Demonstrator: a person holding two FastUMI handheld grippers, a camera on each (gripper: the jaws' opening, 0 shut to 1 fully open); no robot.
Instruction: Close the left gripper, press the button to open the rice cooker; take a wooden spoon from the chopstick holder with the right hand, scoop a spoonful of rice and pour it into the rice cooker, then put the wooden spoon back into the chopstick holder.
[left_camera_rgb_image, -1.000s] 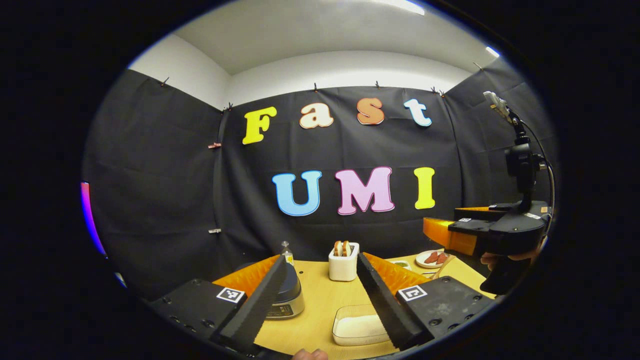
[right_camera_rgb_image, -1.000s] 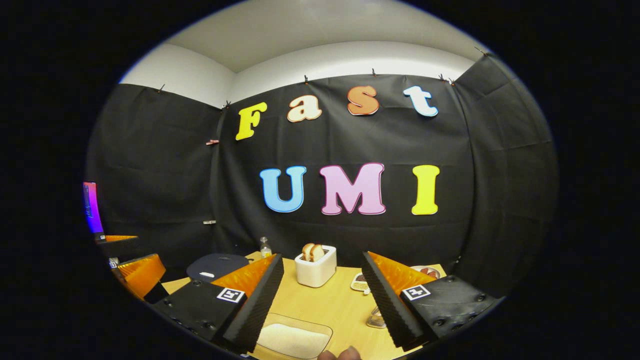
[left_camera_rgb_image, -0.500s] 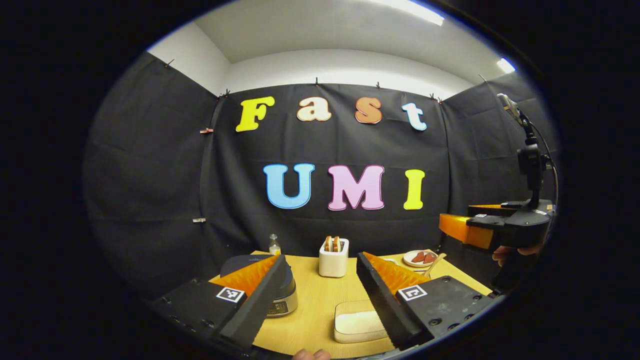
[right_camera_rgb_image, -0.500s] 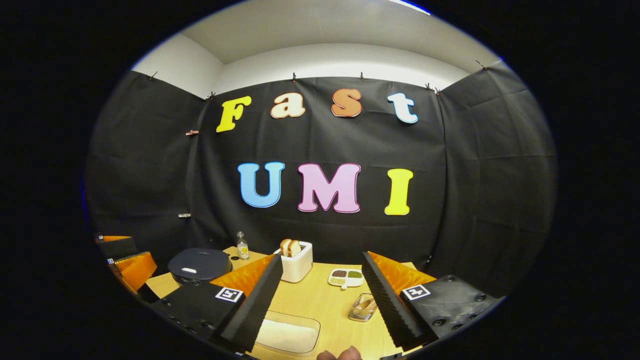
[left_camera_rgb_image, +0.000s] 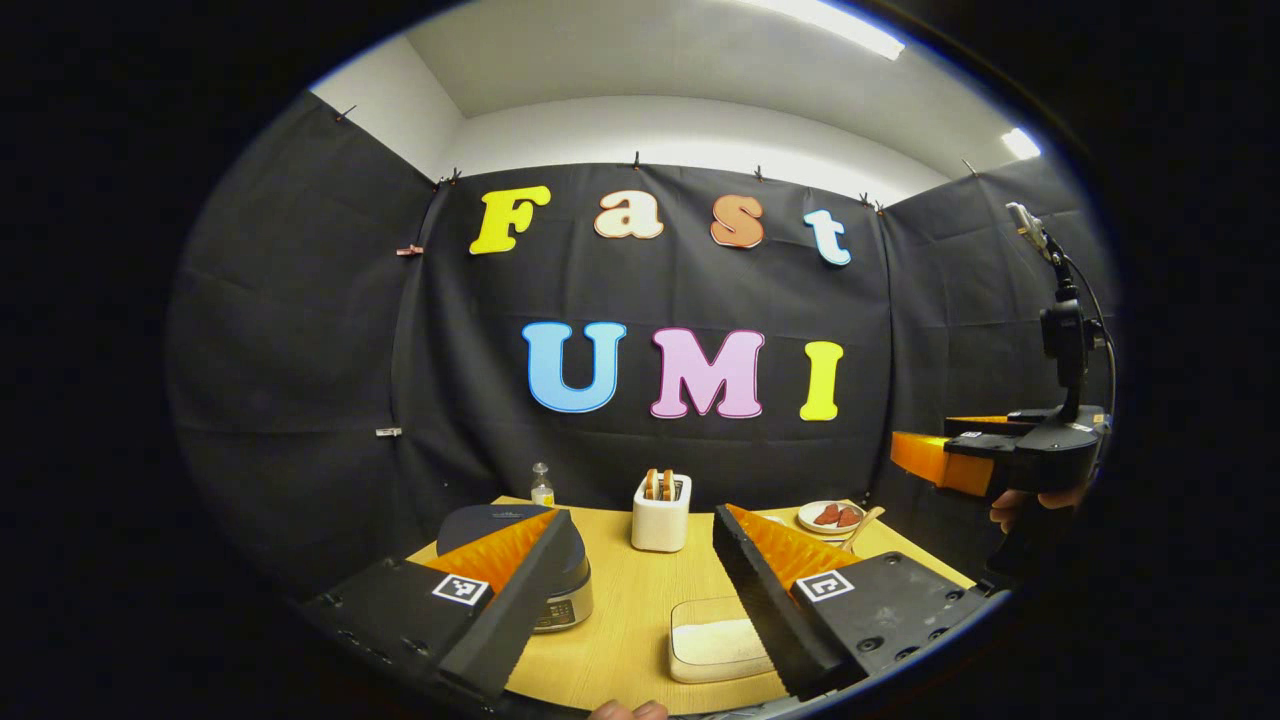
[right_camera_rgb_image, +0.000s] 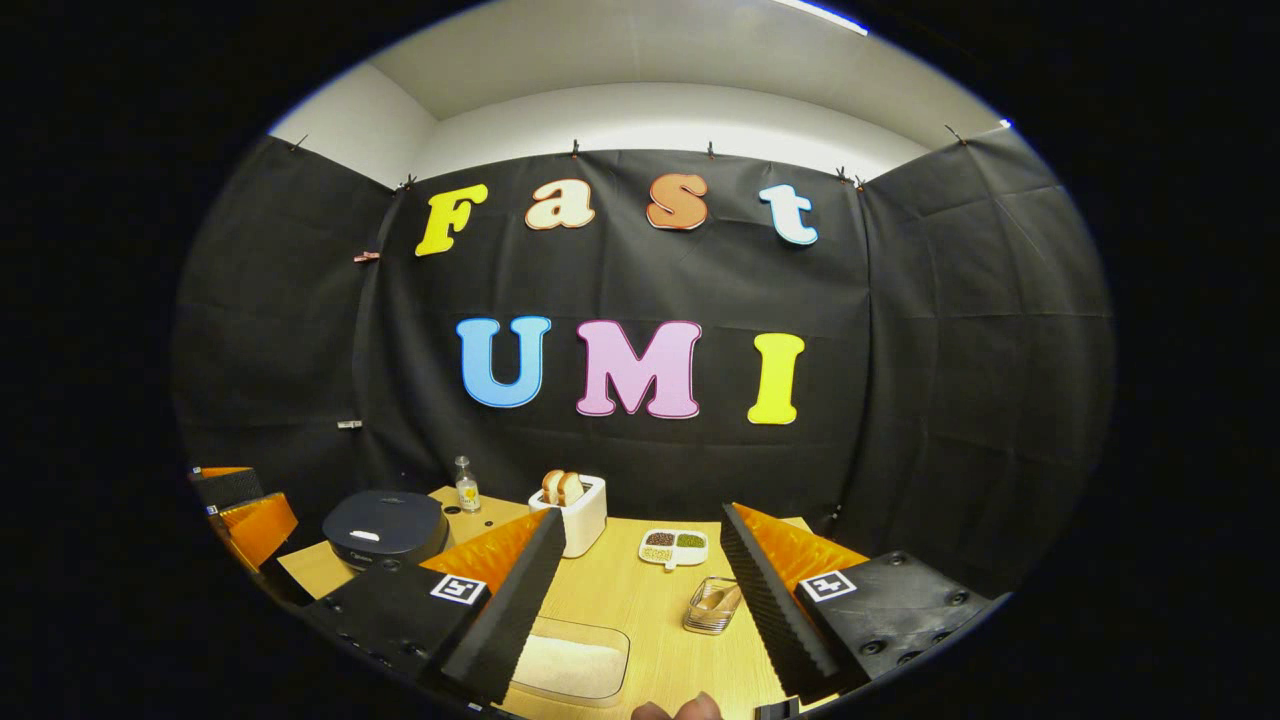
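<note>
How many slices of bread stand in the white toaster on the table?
2. Both slices of bread stand side by side in the top of the white toaster, at the far middle of the table; no more are visible.

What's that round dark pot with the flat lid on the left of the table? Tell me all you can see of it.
It is the round dark rice cooker, standing upright near the left end of the pale wooden table. Its flat dark lid is shut and bears a small pale mark at the front. In the left gripper view its lower body looks silvery, with a small panel on the front. Nothing touches it; a small clear bottle stands apart behind it.
</note>
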